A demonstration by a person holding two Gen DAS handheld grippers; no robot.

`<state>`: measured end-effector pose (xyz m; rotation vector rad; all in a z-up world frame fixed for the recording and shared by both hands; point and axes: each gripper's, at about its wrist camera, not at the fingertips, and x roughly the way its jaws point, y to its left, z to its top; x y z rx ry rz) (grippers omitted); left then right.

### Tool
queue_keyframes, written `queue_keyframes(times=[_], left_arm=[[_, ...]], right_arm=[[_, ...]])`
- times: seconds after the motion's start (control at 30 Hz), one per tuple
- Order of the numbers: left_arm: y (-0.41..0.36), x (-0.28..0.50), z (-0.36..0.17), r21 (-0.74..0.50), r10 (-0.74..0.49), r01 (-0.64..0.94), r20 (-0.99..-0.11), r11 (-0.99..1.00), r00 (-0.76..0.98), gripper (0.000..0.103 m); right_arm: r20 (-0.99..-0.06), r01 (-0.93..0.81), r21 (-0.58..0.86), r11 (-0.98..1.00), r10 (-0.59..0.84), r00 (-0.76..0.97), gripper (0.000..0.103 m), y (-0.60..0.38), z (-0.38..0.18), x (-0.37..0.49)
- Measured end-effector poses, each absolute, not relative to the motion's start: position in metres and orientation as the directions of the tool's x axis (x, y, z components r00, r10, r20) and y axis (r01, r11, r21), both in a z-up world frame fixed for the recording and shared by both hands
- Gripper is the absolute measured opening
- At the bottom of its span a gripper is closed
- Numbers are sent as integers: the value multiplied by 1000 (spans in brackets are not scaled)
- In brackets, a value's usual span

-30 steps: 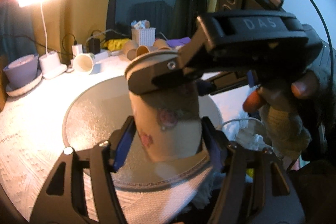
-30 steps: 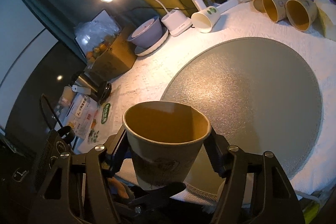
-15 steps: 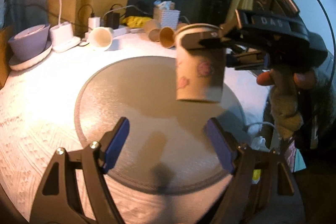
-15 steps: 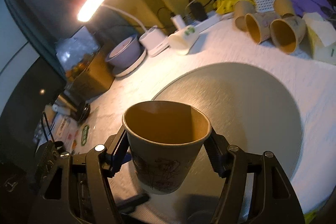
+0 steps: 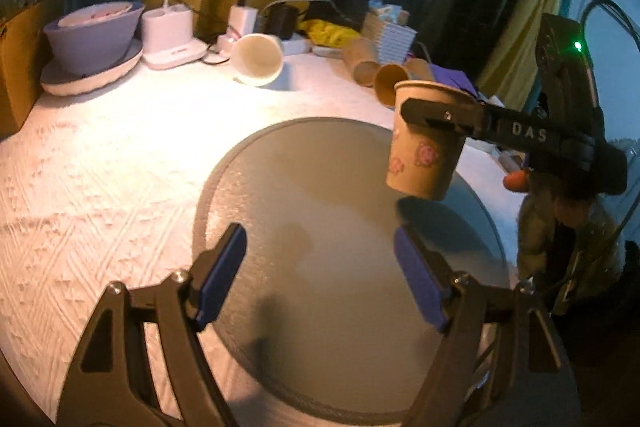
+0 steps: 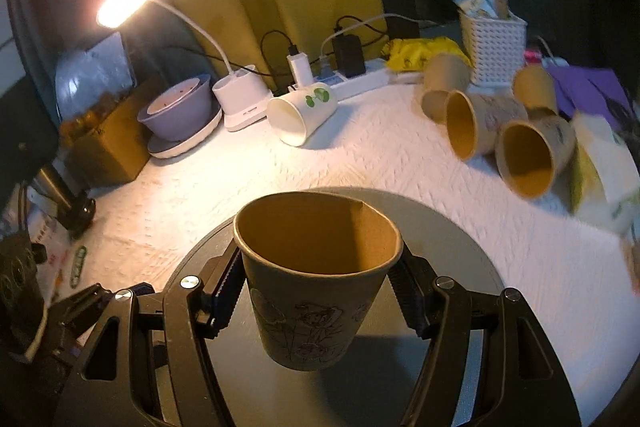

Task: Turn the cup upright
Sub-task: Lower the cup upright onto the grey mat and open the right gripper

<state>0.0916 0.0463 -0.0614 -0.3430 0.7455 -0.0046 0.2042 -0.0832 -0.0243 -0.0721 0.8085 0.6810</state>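
Observation:
A brown paper cup [image 6: 316, 287] with printed drawings is upright, mouth up, clamped between the fingers of my right gripper [image 6: 316, 291]. It hangs just above the round grey mat [image 6: 452, 227]. In the left wrist view the same cup [image 5: 424, 151] shows at the right, held near its rim by the right gripper [image 5: 444, 115], above the mat's [image 5: 304, 211] right side. My left gripper [image 5: 320, 279] is open and empty, low over the mat, left of and nearer than the cup.
Several brown paper cups [image 6: 496, 131] lie on their sides at the back right beside a white basket [image 6: 492, 43]. A white cup [image 6: 300, 111] lies on its side near a lamp base [image 6: 240, 99], a purple bowl [image 6: 176, 111] and a power strip [image 6: 360, 79]. A tissue pack [image 6: 600, 163] is at the right.
My left gripper has let go of the cup and drawn back from it, open. The right gripper has carried the upright cup away over the mat's right side.

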Motion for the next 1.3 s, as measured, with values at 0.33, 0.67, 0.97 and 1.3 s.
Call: queue_keyframes(times=[0.33,0.67,0.97,1.3], left_arm=[[63,104,-72,-329,-118,-159,-683,931,721,77],[61,103,-75,-310,-97,-175,-696,935,711,77],[54,95,-73,-287,-73,-182,-694,940,716,78],[42,77,-65,-272,-58,-176,-676,946,734,83]], right_arm=[[-679,-616,67,785,488,548,70,-56,-37,216],[-664,-628,-15,778,462,588,70,-53,-42,197],[-686,-618,-31,786,433,585,70,-57,-48,182],[-676,-599,-46,799,417,608,79,-68,-43,161]])
